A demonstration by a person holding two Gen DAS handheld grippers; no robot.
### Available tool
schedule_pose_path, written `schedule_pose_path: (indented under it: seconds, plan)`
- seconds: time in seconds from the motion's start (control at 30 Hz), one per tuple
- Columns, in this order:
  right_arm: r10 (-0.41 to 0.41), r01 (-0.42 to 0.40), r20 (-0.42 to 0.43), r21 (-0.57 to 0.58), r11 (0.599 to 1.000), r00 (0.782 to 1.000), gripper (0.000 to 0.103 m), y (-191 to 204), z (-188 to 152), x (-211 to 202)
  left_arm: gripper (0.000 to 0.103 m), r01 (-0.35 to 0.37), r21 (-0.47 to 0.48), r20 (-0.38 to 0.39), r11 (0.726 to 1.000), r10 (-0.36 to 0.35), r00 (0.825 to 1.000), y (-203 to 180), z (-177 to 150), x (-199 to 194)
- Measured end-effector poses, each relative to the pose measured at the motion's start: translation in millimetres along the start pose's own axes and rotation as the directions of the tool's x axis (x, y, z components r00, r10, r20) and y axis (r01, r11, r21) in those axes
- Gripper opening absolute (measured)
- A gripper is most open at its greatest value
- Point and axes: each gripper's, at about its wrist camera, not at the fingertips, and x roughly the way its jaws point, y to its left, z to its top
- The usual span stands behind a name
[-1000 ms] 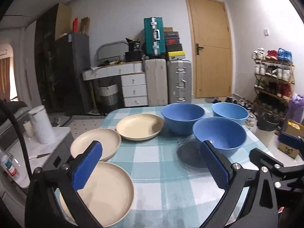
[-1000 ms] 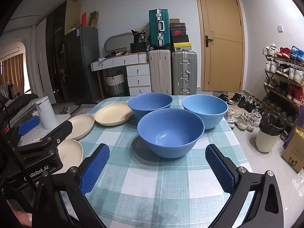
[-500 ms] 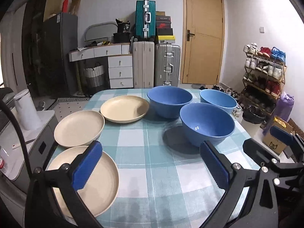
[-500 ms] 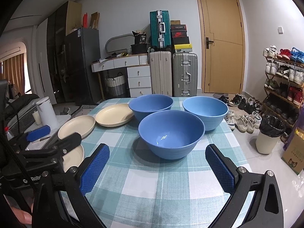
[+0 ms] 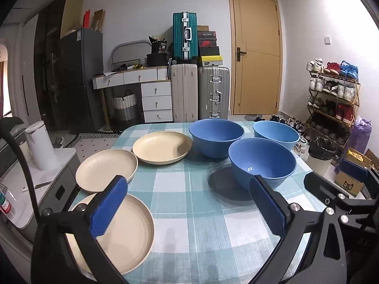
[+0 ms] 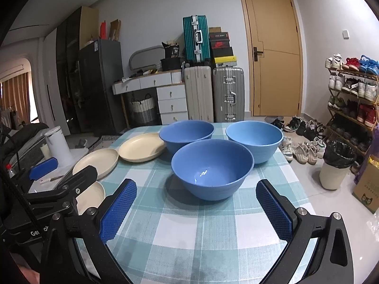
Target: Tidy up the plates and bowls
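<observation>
Plates and bowls were all loose on the checked tabletop [image 6: 213, 224], none stacked yet, so the sorting looked barely begun. The right tool [image 6: 199, 210] hung with its blue pads spread wide and nothing between them, squared up on the nearest bowl [image 6: 212, 168], which I take as the landmark. That wide spread suited the bowl's broad rim, and the straight-on aim suggested this bowl was the likely first pick. The left tool [image 5: 187, 209] was likewise spread and empty, held to the left of that bowl [image 5: 263, 161] with its left pad above the closest plate [image 5: 123, 232], probably readying for the plates.

Behind the landmark bowl sat a second dark bowl [image 6: 187, 135] to the left and a paler bowl [image 6: 254, 139] to the right, both just beside it. Further left of the landmark, three cream plates ran in a diagonal: the far plate [image 6: 141, 148], the middle plate [image 6: 98, 162], then the closest one. Like pieces sat grouped, which should ease nesting.
</observation>
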Motion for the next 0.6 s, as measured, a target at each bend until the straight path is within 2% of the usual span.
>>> schedule_pose_path:
  seconds: [0.13,0.27,0.47,0.6]
  plan:
    - [-0.005,0.005,0.024,-0.002,1.0,1.0,0.102,-1,1,-3,0.103,0.026,-0.014,-0.036,1.0,-0.026,0.999,1,0,6]
    - [0.007,-0.007,0.043,-0.013,1.0,0.999,0.102,1,2,-10,0.103,0.013,-0.006,-0.028,1.0,-0.013,1.0,-2,1,4]
    - [0.024,-0.025,-0.014,-0.036,0.999,1.0,0.102,3,1,-1,0.103,-0.014,0.009,-0.045,1.0,0.015,0.999,-2,0,7]
    - [0.033,-0.033,-0.007,-0.018,0.999,0.999,0.102,0,2,-3,0.103,-0.023,0.009,-0.055,1.0,0.023,0.998,-2,-1,9]
